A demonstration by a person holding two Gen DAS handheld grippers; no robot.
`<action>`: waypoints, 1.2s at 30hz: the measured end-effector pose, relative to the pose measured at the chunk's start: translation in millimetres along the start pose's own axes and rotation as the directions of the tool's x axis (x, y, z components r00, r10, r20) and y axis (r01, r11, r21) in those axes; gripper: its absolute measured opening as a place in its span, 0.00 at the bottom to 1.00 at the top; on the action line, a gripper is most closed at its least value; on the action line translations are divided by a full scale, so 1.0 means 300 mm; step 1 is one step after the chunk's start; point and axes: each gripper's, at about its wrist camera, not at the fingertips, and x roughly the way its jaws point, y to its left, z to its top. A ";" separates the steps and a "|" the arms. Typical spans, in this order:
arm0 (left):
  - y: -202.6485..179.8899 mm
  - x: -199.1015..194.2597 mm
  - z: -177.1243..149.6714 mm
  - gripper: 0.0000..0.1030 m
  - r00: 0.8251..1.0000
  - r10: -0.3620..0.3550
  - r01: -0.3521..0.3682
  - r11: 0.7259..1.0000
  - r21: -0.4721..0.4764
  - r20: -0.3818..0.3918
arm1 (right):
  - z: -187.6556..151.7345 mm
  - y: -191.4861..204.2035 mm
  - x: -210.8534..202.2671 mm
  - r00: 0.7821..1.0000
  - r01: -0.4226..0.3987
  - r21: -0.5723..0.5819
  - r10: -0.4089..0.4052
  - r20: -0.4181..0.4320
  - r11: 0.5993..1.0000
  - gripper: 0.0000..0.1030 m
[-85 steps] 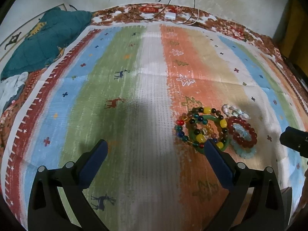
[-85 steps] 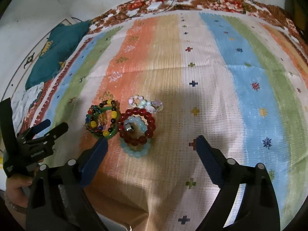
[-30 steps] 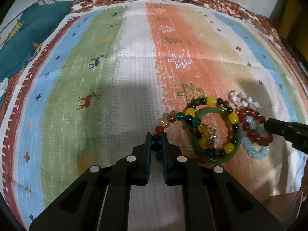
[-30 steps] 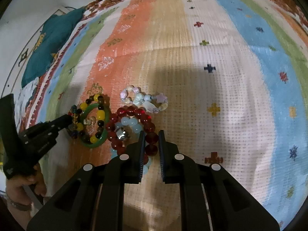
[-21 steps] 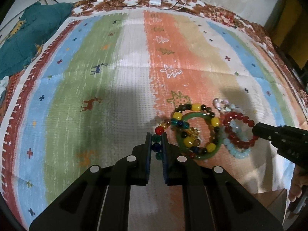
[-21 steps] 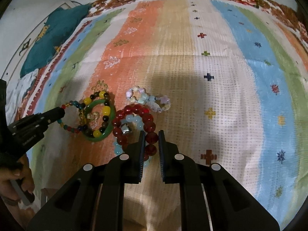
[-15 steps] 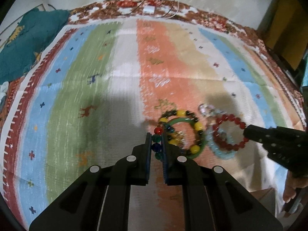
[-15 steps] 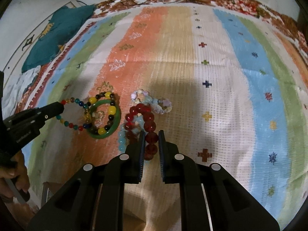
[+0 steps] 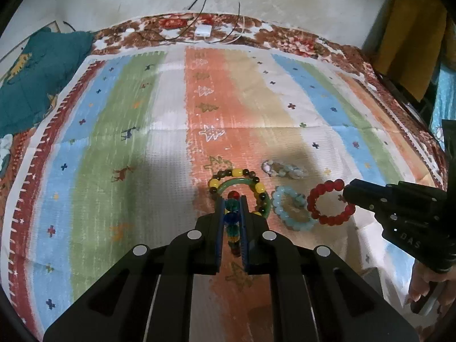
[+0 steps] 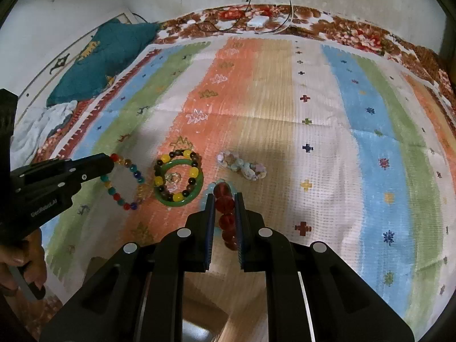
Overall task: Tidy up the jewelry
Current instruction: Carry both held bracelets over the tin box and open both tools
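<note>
**Two bracelets lifted at once from the striped cloth**

Striped cloth (image 10: 327, 148) with small crosses and deer covers the work surface, a teal quilt (image 10: 108, 59) bunched at its far left corner. Both grippers are clamped on beads: the left gripper (image 9: 231, 208) holds the multicoloured bead bracelet (image 10: 125, 182), which hangs clear of the cloth, and the right gripper (image 10: 225, 208) pinches the dark red bead bracelet (image 9: 327, 202), also raised. On the cloth lie the green bangle (image 10: 179, 183) with a yellow-and-brown bead bracelet (image 10: 176, 173) over it, a pale blue bead bracelet (image 9: 292, 208) just beside, and a pastel bead bracelet (image 10: 242, 168) a little beyond.

By the look of it, the step in hand is separating the tangled pile. Next, each held bracelet needs carrying to its own bare patch, well apart from the rest, and setting down flat before the jaws release
</note>
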 end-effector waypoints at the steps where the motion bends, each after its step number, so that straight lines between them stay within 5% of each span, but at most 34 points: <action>1: -0.002 -0.008 -0.001 0.09 1.000 -0.001 0.001 1.000 0.000 0.004 | -0.002 0.000 -0.005 1.000 0.001 0.000 -0.001 0.003 1.000 0.14; 36: -0.125 -0.296 -0.148 0.09 0.990 -0.074 0.069 0.996 0.052 0.118 | -0.141 0.114 -0.322 0.983 -0.090 -0.085 0.103 0.150 0.992 0.14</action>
